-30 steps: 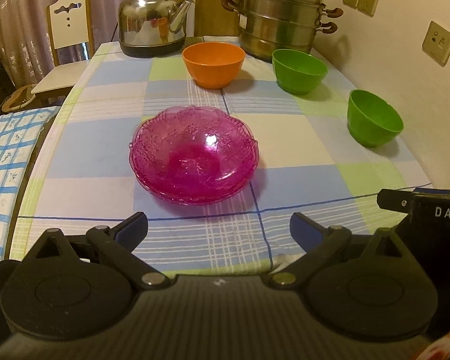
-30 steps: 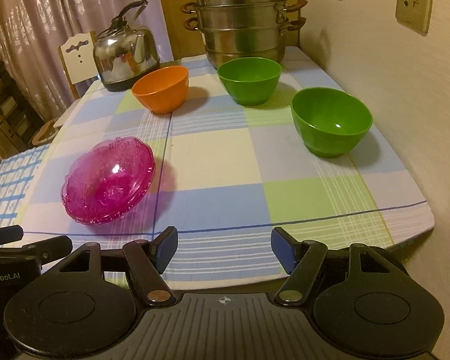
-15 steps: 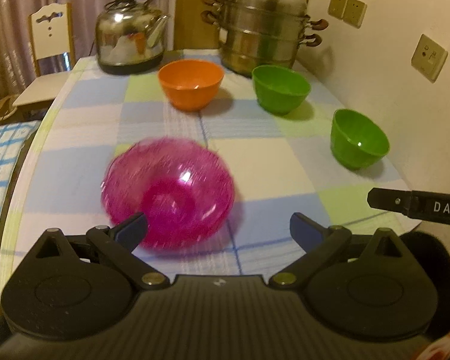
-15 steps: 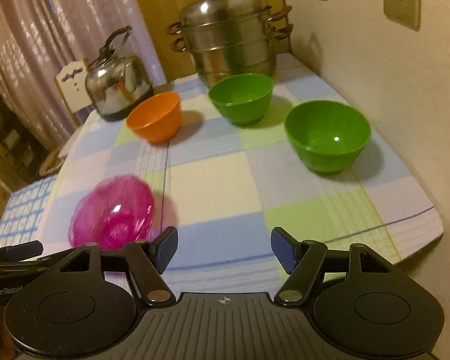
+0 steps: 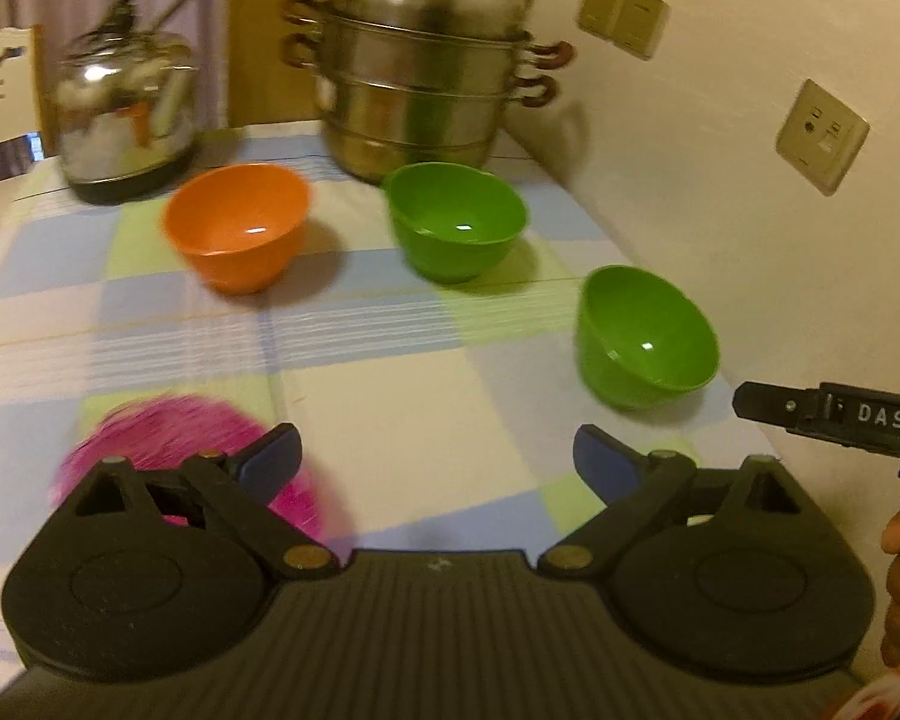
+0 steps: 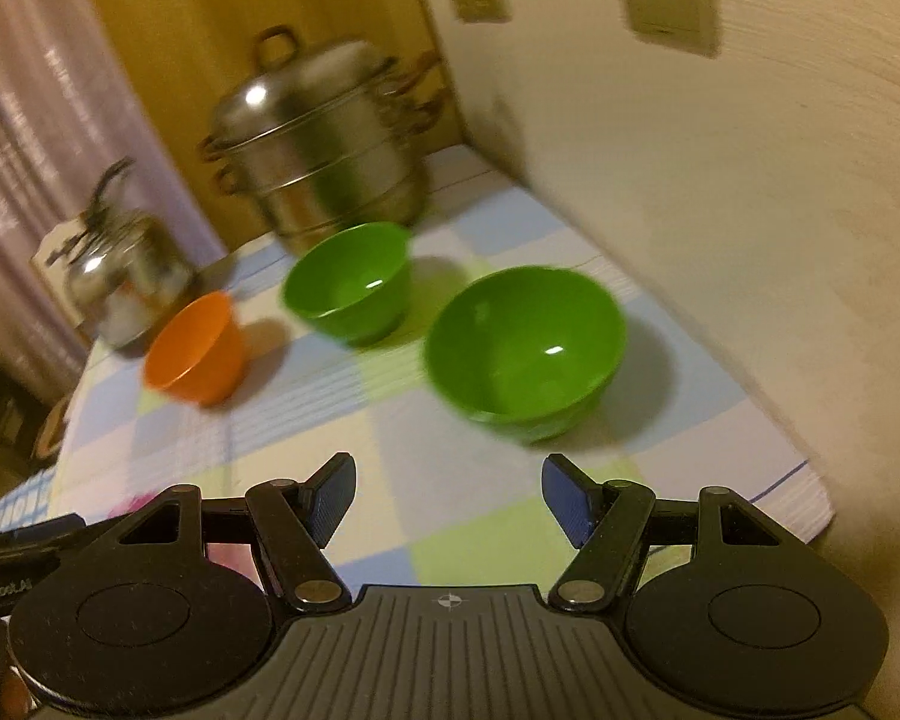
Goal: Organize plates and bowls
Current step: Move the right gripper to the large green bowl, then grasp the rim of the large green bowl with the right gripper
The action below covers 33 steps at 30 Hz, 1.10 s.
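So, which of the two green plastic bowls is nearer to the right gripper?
The green plastic bowl beside the wall, just beyond the open right gripper; the other green bowl sits farther back, before the steel steamer pot.

Orange bowl (image 5: pixel 237 225), two green bowls (image 5: pixel 457 219), pink dish (image 5: pixel 174 438)

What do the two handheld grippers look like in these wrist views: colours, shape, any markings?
Both are matte black. The left gripper and right gripper each have a ribbed centre plate, two round discs, brass-coloured pivot pins and blue finger pads. Side lettering reads "DAS" and "Robot.AI".
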### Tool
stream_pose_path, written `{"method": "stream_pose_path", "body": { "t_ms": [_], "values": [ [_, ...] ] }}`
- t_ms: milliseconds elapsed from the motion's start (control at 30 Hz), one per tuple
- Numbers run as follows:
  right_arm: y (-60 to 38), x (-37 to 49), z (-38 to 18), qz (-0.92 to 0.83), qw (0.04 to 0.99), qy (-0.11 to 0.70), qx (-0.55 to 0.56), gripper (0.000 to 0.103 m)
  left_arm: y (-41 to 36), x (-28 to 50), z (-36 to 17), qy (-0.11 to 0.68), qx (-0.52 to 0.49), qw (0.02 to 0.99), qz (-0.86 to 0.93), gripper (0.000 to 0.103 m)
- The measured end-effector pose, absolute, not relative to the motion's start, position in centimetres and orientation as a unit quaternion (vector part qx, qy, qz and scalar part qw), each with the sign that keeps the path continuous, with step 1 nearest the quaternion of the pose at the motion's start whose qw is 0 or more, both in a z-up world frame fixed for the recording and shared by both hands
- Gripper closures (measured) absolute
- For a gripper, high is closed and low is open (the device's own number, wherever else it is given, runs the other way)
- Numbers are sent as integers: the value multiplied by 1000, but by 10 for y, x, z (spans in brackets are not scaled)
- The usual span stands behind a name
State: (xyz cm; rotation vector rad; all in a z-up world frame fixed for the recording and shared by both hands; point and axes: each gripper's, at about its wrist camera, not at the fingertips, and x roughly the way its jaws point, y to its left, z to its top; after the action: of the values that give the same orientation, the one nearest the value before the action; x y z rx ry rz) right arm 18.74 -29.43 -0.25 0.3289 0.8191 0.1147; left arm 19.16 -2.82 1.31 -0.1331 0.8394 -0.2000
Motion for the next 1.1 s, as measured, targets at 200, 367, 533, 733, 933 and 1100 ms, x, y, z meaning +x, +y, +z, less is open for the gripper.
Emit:
{"method": "stream_pose_path", "body": {
  "t_ms": [200, 367, 533, 733, 933, 1100],
  "values": [
    [-333, 229, -24, 19, 897, 406, 174, 34, -71, 246, -5, 416, -55, 897, -141, 13],
    [-350, 259, -48, -2, 892, 411, 187, 35, -97, 291, -27, 429, -57, 886, -167, 22],
    [-363, 287, -67, -11, 890, 416, 184, 35, -117, 329, -49, 443, -59, 875, -186, 36],
    [-375, 311, -83, -17, 886, 426, 183, 48, -137, 360, -69, 455, -67, 864, -204, 55],
    [-379, 322, -98, -17, 878, 440, 186, 57, -152, 376, -79, 466, -57, 855, -220, 71],
    [-380, 325, -105, -14, 874, 447, 191, 68, -158, 381, -86, 473, -44, 851, -225, 83]
  ]
}}
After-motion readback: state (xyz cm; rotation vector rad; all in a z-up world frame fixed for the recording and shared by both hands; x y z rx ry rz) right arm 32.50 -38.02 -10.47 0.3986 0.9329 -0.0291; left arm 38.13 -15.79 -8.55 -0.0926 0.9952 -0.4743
